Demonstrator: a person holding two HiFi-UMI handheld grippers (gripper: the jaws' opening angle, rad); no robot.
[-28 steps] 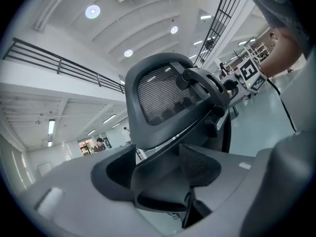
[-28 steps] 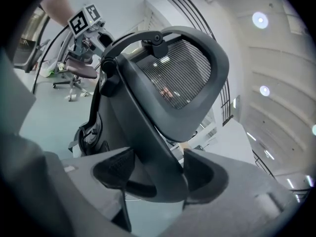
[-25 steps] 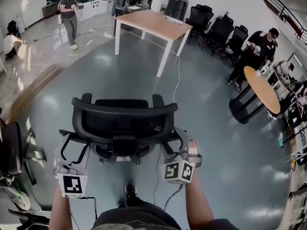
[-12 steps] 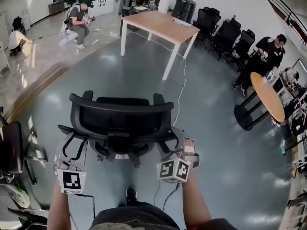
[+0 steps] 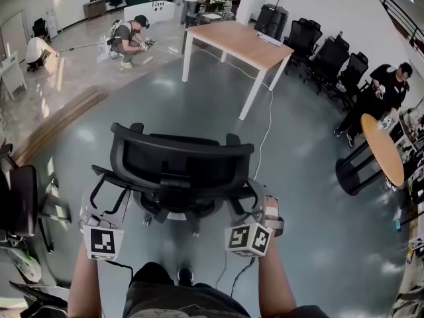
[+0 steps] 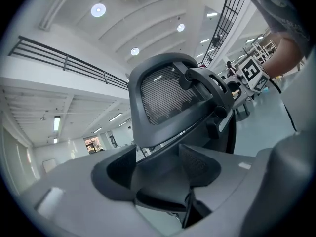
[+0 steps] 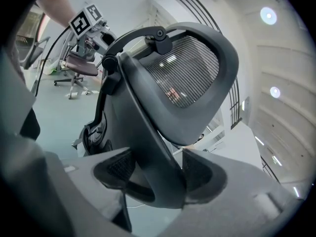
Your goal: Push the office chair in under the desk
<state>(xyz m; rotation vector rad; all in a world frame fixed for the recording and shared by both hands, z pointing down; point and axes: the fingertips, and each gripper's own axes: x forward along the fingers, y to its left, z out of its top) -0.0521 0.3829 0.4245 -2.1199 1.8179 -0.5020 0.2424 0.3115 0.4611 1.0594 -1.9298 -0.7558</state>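
A black mesh-backed office chair [image 5: 182, 161] stands on the grey floor right in front of me, its back toward me. The wooden desk [image 5: 242, 38] with white legs is several steps beyond it. My left gripper [image 5: 103, 201] sits at the chair's left rear frame. In the left gripper view the left gripper [image 6: 163, 167] has a frame strut [image 6: 168, 154] between its pads, touching them, while the jaws are opening. My right gripper [image 5: 255, 201] is at the right rear frame. In the right gripper view the right gripper [image 7: 158, 174] is shut on the dark strut [image 7: 148, 147] below the backrest [image 7: 182, 78].
Another black chair [image 5: 16, 204] stands close at my left. A row of black chairs [image 5: 324, 45] lines the far right wall, near a round wooden table [image 5: 384, 148]. A cable [image 5: 265, 131] runs along the floor from the desk. A person [image 5: 129, 35] crouches at the far left.
The chair and both grippers have shifted slightly right in the view, and the desk now sits further right. The person at the far left has gone from standing to crouching.
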